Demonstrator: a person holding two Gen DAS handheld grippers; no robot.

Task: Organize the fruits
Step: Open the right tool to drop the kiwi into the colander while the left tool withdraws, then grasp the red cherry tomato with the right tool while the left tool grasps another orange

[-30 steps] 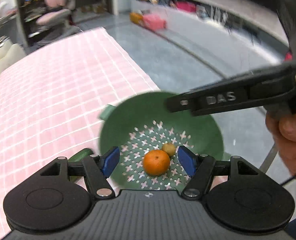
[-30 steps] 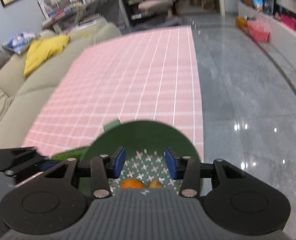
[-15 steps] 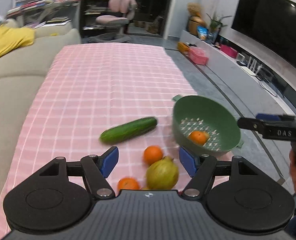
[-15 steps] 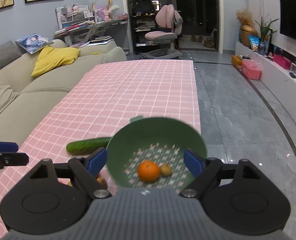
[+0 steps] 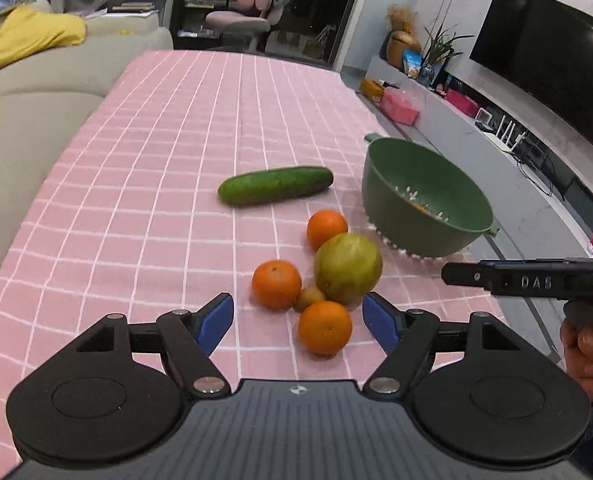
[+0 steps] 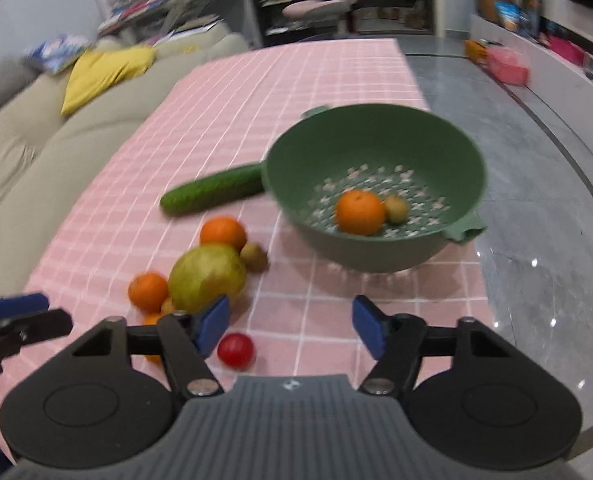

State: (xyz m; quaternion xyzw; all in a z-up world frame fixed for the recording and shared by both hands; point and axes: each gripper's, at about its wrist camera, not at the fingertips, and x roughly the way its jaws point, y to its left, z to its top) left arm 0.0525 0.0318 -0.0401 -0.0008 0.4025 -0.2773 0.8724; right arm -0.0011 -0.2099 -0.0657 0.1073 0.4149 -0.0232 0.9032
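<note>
A green colander (image 6: pixel 376 188) stands near the table's right edge and holds an orange (image 6: pixel 359 212) and a small kiwi (image 6: pixel 396 209). On the pink cloth lie a cucumber (image 5: pixel 274 185), three oranges (image 5: pixel 326 228) (image 5: pixel 276 283) (image 5: pixel 325 327), a large green pear-like fruit (image 5: pixel 347 268), a small kiwi (image 5: pixel 309 297) and a red tomato (image 6: pixel 235 350). My left gripper (image 5: pixel 298 318) is open and empty, just above the nearest orange. My right gripper (image 6: pixel 292 324) is open and empty, near the tomato and in front of the colander (image 5: pixel 424 200).
A beige sofa (image 5: pixel 36 92) with a yellow cushion (image 5: pixel 32 34) runs along the table's left side. The table's right edge (image 6: pixel 482 280) drops to a grey floor. A TV (image 5: pixel 544 64) and low cabinet stand at far right.
Both grippers have drawn back from above the colander toward the near end of the table. The loose fruit group and the tomato have come into view. Both stay open.
</note>
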